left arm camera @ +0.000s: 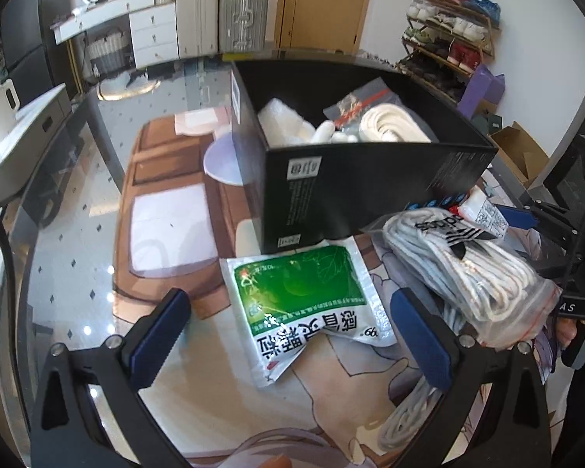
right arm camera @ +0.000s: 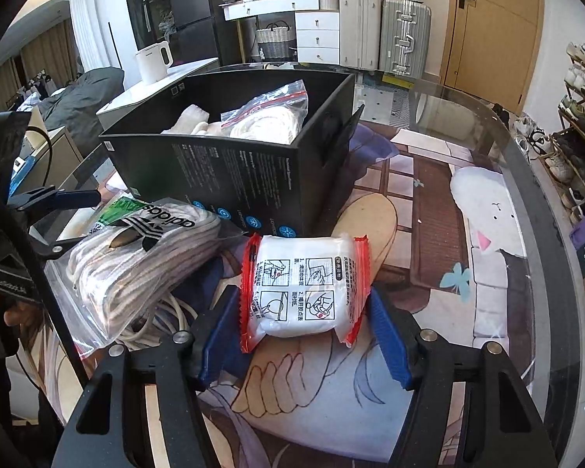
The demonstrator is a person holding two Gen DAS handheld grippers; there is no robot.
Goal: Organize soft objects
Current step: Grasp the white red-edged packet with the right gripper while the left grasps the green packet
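A black open box (left arm camera: 362,179) (right arm camera: 230,171) stands on the glass table and holds white soft items and a zip bag. My left gripper (left arm camera: 292,335) is open, its blue fingers on either side of a green and white sachet (left arm camera: 304,304) lying flat in front of the box. A zip bag of white adidas socks (left arm camera: 472,269) (right arm camera: 136,261) lies to its right. My right gripper (right arm camera: 304,327) is closed on a white pack with red edges (right arm camera: 304,284), its blue pads pressing both sides.
A white cord (right arm camera: 163,319) lies under the sock bag. A printed mat (right arm camera: 429,210) covers the table, whose glass edge (right arm camera: 534,179) curves at the right. A shoe rack (left arm camera: 448,39), suitcases (left arm camera: 222,11) and a white kettle (right arm camera: 152,60) stand beyond.
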